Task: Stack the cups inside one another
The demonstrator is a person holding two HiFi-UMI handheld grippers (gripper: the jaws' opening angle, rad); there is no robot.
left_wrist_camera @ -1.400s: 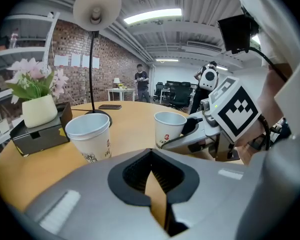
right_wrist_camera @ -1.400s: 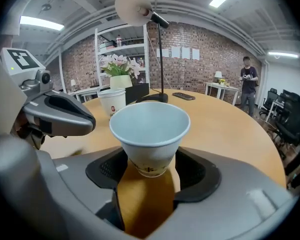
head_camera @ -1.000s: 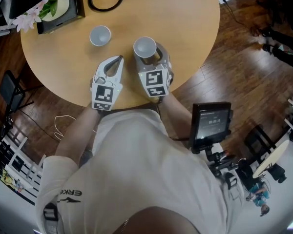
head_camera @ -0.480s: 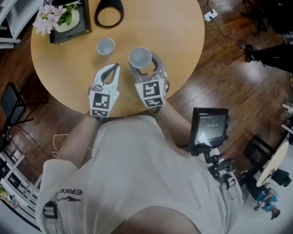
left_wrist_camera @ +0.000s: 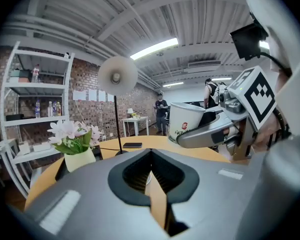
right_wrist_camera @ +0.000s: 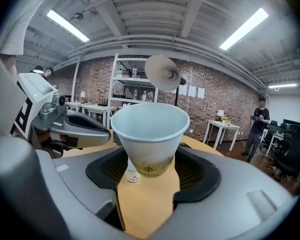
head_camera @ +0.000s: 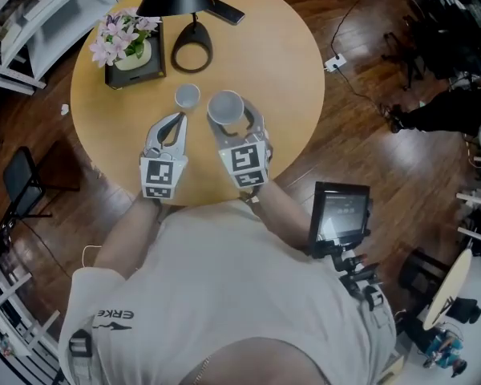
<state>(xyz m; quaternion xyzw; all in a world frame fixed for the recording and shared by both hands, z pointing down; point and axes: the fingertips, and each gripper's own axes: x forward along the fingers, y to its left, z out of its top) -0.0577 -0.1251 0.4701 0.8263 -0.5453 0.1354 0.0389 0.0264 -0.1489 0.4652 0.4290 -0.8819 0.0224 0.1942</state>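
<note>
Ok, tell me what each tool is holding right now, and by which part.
The right tool holds the white paper cup upright by its lower wall, with the rim free above the jaws. The left tool is shut and empty.

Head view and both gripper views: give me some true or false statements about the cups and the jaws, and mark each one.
1. The right gripper holds a paper cup between its jaws. True.
2. The left gripper has its jaws wide open. False: they are shut, with nothing between them.
3. The two cups are stacked. False: the second cup stands alone on the table.
4. A phone lies on the table. True.
</note>
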